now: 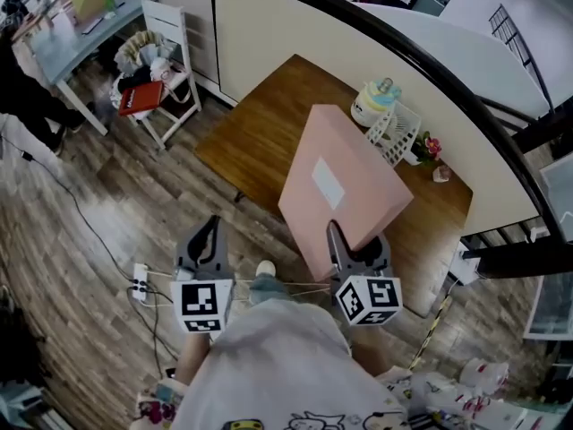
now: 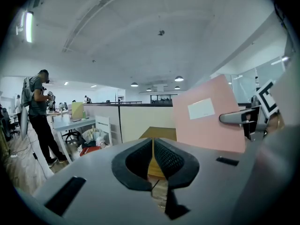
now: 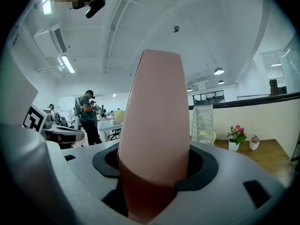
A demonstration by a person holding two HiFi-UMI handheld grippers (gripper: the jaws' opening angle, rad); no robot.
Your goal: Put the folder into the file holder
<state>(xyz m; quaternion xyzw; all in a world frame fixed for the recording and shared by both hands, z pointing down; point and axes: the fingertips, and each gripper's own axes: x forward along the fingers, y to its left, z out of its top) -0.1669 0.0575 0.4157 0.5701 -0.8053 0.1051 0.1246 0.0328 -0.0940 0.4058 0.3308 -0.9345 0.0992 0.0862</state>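
A pink folder (image 1: 340, 182) with a white label is held up over the brown table (image 1: 255, 137), and my right gripper (image 1: 336, 240) is shut on its near edge. In the right gripper view the folder (image 3: 154, 125) rises between the jaws and fills the middle. The white wire file holder (image 1: 396, 133) stands at the table's far side, just beyond the folder; it also shows as a white rack (image 3: 202, 123). My left gripper (image 1: 211, 236) hangs over the floor left of the folder, shut with nothing in it (image 2: 153, 156). The folder (image 2: 208, 118) shows to its right.
A stack of bowls (image 1: 374, 101) and a small flower pot (image 1: 423, 149) stand by the file holder. A white chair (image 1: 166, 56) with clutter and a pale desk (image 1: 76, 34) are at the left. A power strip (image 1: 139, 283) and cables lie on the floor. A person (image 2: 37, 111) stands far left.
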